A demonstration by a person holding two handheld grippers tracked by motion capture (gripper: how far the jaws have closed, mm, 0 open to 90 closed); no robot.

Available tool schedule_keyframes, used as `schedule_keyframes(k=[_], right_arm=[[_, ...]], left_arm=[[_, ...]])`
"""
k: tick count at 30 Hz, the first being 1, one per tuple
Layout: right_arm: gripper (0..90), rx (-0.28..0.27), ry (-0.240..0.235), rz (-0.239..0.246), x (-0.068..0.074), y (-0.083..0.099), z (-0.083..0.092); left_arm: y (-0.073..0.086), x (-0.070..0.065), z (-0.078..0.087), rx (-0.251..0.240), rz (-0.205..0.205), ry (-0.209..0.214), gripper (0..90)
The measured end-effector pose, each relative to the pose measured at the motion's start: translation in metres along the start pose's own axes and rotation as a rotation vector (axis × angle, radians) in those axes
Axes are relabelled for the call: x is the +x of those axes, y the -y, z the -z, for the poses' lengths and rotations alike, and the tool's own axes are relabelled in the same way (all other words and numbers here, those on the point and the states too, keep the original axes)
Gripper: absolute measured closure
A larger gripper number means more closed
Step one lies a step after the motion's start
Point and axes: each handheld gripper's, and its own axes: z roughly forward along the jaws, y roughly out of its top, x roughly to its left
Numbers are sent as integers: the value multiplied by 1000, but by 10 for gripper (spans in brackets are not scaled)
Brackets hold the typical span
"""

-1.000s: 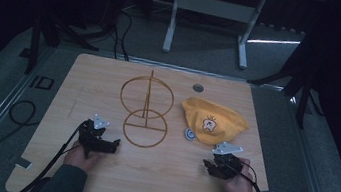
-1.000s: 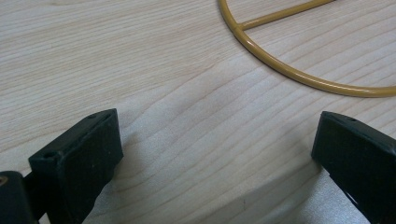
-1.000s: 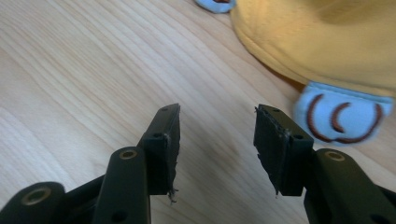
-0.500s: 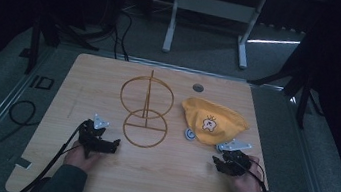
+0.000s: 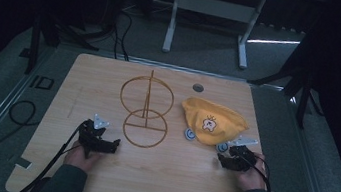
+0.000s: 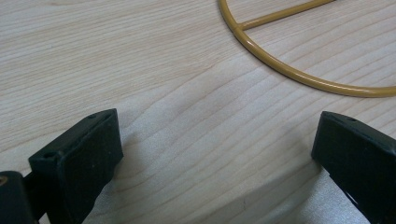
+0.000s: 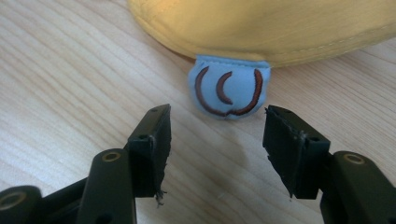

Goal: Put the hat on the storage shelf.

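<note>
The yellow cap (image 5: 212, 122) is located right of centre in the high view, laid flat on the wooden surface (image 5: 161, 185). Two light-blue ear flaps are seen at its lower edge: one (image 5: 189, 134) at the lower left of the cap, the other (image 5: 222, 147) at its lower right, just beside the right tool (image 5: 222, 159).

In the right gripper view, the cap (image 7: 280, 23) is shown across the upper part of the frame, and a light-blue ear flap (image 7: 229, 93) with dark curved stitching is seen just below its rim, at centre. The right tool (image 7: 217, 140) is positioned directly beneath the flap. Its jaws are spread wide, having just been opening, and nothing is gripped; the flap lies just beyond the jaw tips, apart from both, and only bare wood is seen in the gap.

The left tool (image 5: 110, 144) is held at the lower left of the high view, just left of the lower ring of the gold wire stand (image 5: 146, 110), which is placed at the centre of the surface. In the left gripper view, the left tool (image 6: 215, 154) is shown with its jaws set far apart over bare wood, with nothing held. An arc of the wire stand (image 6: 299, 74) is seen at the upper right of that frame, apart from the jaws.
</note>
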Motion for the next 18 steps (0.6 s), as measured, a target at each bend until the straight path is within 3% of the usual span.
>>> schedule_keyframes(k=[18], right_arm=[[317,27,-16,-18,-14,-13,-15]], left_arm=[[0,0,0,2,-2,0,18]])
